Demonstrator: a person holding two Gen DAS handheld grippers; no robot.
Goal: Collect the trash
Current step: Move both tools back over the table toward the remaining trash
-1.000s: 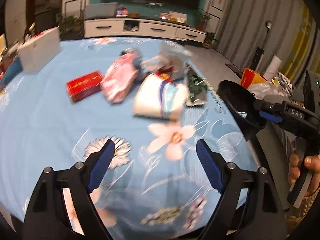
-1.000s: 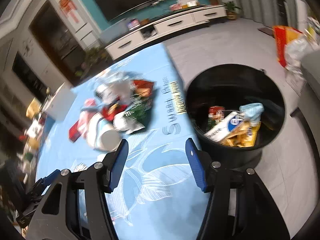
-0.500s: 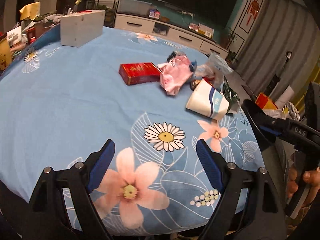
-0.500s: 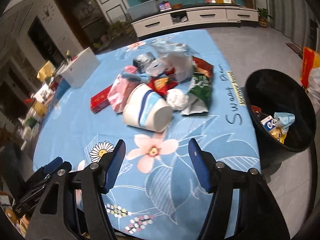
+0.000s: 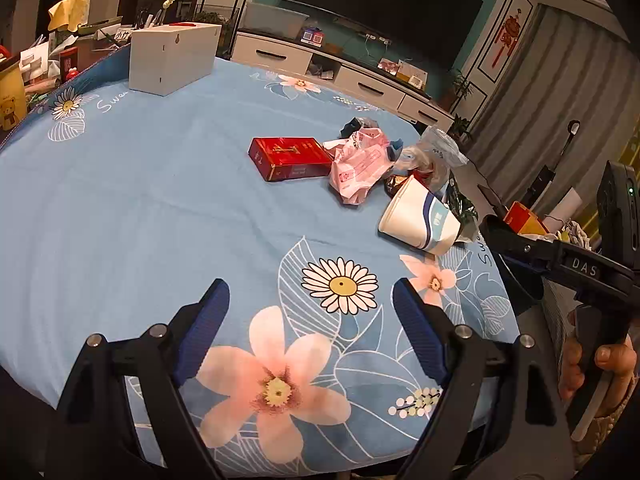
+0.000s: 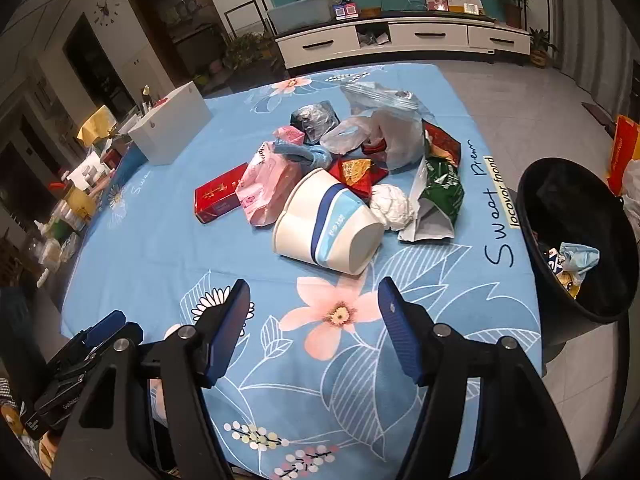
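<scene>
A pile of trash lies on the blue flowered tablecloth (image 6: 160,248): a white and blue paper cup (image 6: 326,230) on its side, a red box (image 6: 218,198), a pink wrapper (image 6: 266,182), a crumpled tissue (image 6: 392,204), a green snack bag (image 6: 440,196) and clear plastic bags (image 6: 384,128). The cup (image 5: 418,222), the red box (image 5: 288,158) and the pink wrapper (image 5: 360,166) also show in the left wrist view. A black bin (image 6: 580,240) holding trash stands right of the table. My right gripper (image 6: 314,308) is open and empty, just short of the cup. My left gripper (image 5: 310,308) is open and empty near the table's front edge.
A white box (image 5: 172,58) stands at the table's far left. Cluttered items (image 6: 72,208) crowd a surface left of the table. A white TV cabinet (image 6: 400,38) lines the back wall. An orange bag (image 6: 622,148) lies on the floor beyond the bin.
Both grippers have drawn back and swung left; the right view turned from the bin to the trash pile. Both stay open and empty.
</scene>
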